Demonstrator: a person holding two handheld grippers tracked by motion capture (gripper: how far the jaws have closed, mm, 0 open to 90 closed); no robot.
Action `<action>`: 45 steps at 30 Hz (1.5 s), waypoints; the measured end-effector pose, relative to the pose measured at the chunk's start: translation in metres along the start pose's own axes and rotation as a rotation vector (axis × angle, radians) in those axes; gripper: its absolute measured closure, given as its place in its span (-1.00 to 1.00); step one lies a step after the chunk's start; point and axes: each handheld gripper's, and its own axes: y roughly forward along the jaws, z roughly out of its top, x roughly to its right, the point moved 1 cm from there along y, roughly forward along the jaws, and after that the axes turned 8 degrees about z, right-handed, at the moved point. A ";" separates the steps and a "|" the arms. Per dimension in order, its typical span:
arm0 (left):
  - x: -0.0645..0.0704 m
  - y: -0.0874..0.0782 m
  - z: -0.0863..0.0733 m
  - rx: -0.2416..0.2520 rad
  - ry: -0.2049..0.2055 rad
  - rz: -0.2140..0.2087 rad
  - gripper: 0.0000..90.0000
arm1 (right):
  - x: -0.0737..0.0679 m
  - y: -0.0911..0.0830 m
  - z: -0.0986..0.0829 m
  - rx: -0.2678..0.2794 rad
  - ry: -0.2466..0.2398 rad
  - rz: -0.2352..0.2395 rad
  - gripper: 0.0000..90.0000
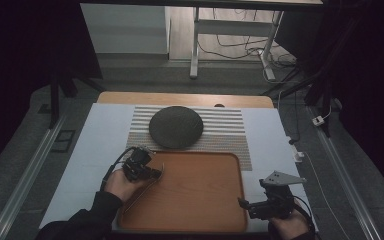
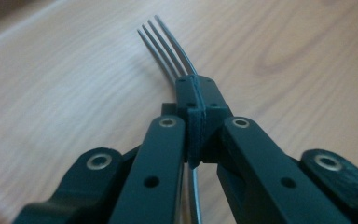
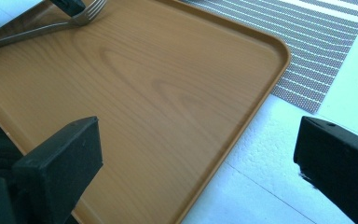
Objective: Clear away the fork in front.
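Fork (image 2: 168, 46) (4 tines) seemingly clamped over tray (image 3: 168, 116).

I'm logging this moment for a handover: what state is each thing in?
fork: clamped in the left gripper, tines pointing out over the tray
left gripper: shut on the fork
right gripper: open, holding nothing
tray: flat on the table
round dark mat: lying on the striped placemat

High view looks forward and down over the whole counter (image 1: 100, 135). Left gripper view sits right on the tray (image 2: 74, 93), very close (fork (image 2: 168, 44) filling it). Right gripper view faces across the same tray (image 3: 168, 93), the fork (image 3: 42, 28) far off.
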 end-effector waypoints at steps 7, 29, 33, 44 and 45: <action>0.009 0.002 0.003 0.000 0.026 -0.016 0.97 | 0.000 0.000 0.000 -0.002 0.000 0.001 -0.97; 0.007 0.013 -0.001 -0.021 0.056 0.045 0.97 | 0.001 0.000 0.000 -0.001 0.009 0.007 -0.97; -0.005 0.010 -0.004 -0.020 0.016 0.041 0.97 | 0.001 0.000 0.000 -0.004 0.008 0.009 -0.97; -0.030 0.002 -0.012 -0.025 -0.058 0.050 0.97 | 0.001 0.001 0.000 -0.009 0.006 0.014 -0.97; -0.031 0.001 -0.012 -0.024 -0.062 0.051 0.97 | 0.001 0.001 0.000 -0.009 0.006 0.014 -0.97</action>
